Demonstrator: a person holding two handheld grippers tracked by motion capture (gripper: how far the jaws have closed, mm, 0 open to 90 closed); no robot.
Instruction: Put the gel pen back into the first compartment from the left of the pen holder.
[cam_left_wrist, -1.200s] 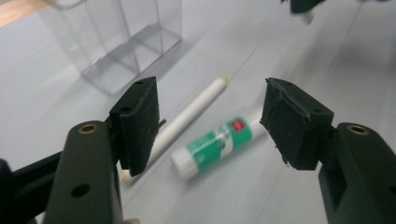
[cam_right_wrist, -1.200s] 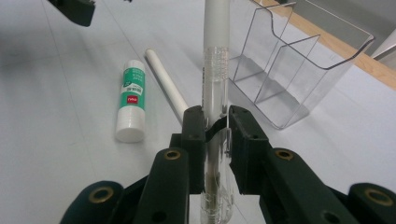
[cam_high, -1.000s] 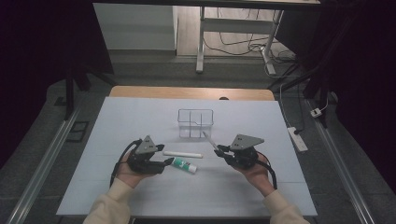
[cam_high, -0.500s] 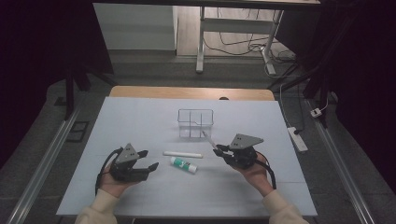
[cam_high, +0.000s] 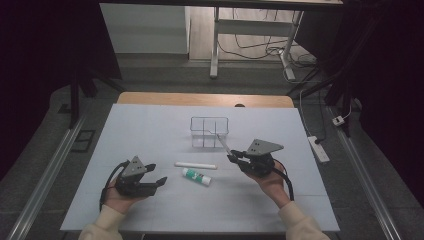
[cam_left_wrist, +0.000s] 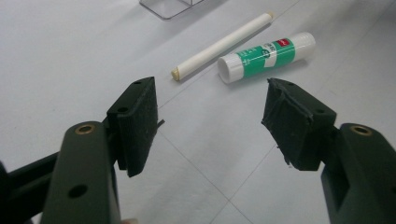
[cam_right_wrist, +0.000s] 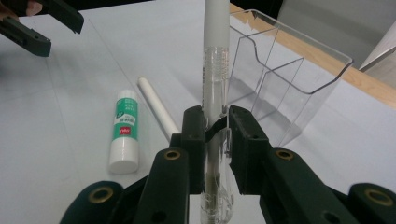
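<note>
One pen (cam_right_wrist: 215, 70), top cut off, lower barrel between right gripper (cam_right_wrist: 217, 128) fingers.

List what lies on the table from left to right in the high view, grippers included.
left gripper → white stick → glue stick → clear organizer box → pen → right gripper

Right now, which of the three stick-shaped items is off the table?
The clear pen, clamped in the right gripper and pointing at the clear organizer. The white stick and green-labelled glue stick lie flat.
</note>
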